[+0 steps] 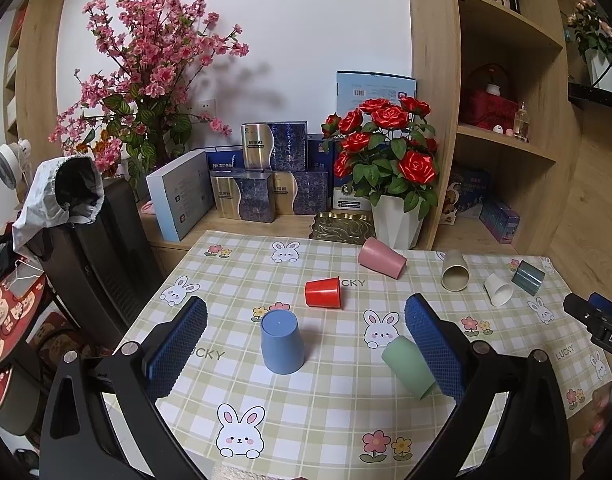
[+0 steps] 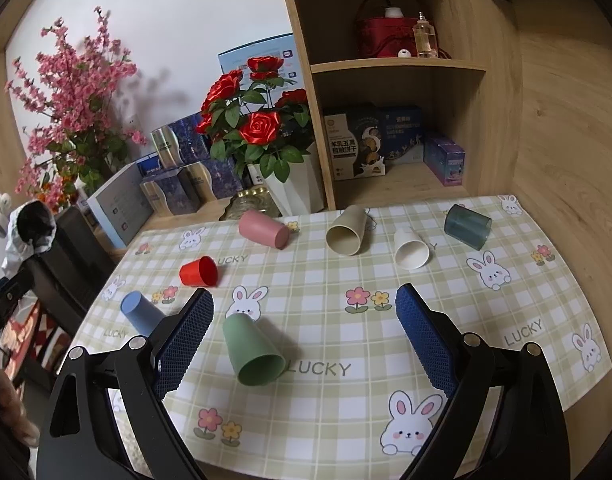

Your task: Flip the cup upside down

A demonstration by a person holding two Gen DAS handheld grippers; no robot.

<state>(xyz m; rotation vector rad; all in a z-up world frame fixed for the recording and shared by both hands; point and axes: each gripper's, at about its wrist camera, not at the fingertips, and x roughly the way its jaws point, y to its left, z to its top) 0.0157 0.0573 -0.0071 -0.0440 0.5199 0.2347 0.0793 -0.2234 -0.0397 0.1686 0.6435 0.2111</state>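
Both grippers open | blue cup point(image 1: 282, 344) inverted between left gripper point(image 1: 306, 344) fingers

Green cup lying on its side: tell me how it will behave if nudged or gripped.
The green cup lies on its side on the smooth tablecloth, so a nudge would probably roll it. Its taper suggests it would curve rather than run straight. It looks like matte, rigid plastic, likely light, so the open right tongs should grip it without crushing.
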